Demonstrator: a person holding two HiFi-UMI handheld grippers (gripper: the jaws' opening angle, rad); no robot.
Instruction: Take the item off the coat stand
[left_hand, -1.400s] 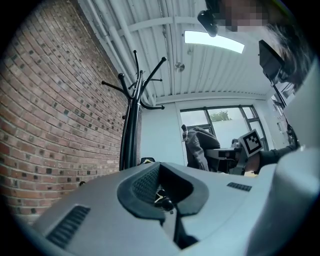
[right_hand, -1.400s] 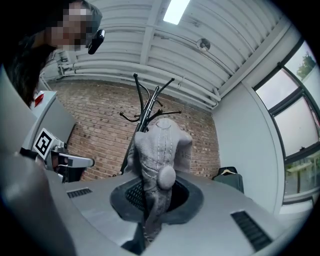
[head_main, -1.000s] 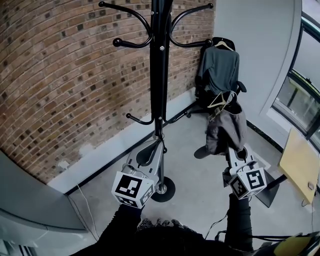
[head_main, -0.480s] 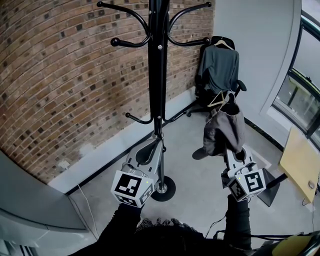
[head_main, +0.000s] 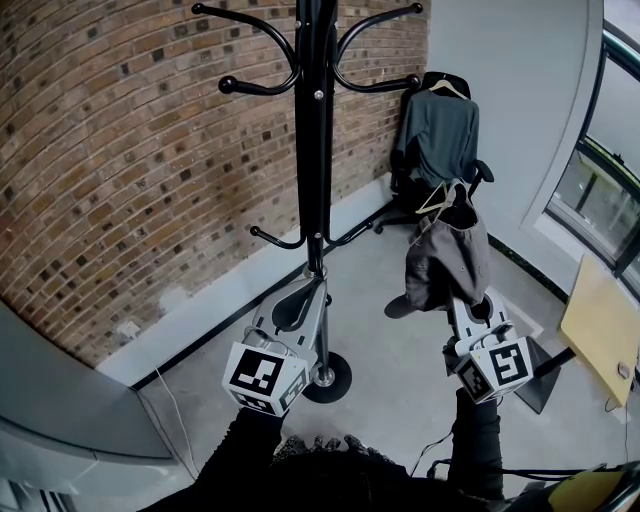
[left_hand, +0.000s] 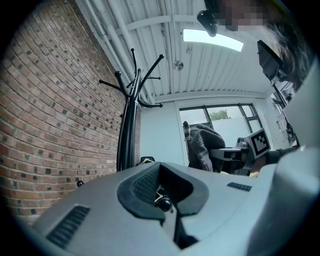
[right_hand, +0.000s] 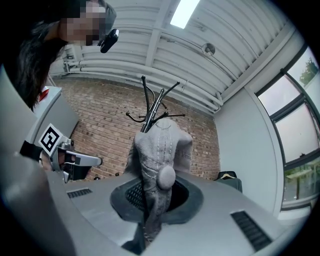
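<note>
The black coat stand (head_main: 318, 150) rises in front of the brick wall, and its upper hooks are bare. A grey knitted item with a pom-pom (right_hand: 159, 150) is clear of the stand, to its right. My right gripper (head_main: 462, 305) is shut on the item's lower end, and the cloth stands up out of the jaws (right_hand: 150, 210). The head view shows the same grey item (head_main: 447, 258) bunched above that gripper. My left gripper (head_main: 305, 295) is shut and empty, low down beside the stand's pole. The left gripper view looks past its closed jaws (left_hand: 162, 192) at the stand (left_hand: 127, 135).
A chair with a dark grey shirt on a hanger (head_main: 437, 135) stands in the far corner. The stand's round base (head_main: 330, 378) rests on the concrete floor by my left gripper. Windows (head_main: 600, 170) and a pale yellow board (head_main: 598, 325) are at the right.
The right gripper and the grey item have drifted slightly left. The left gripper has barely moved.
</note>
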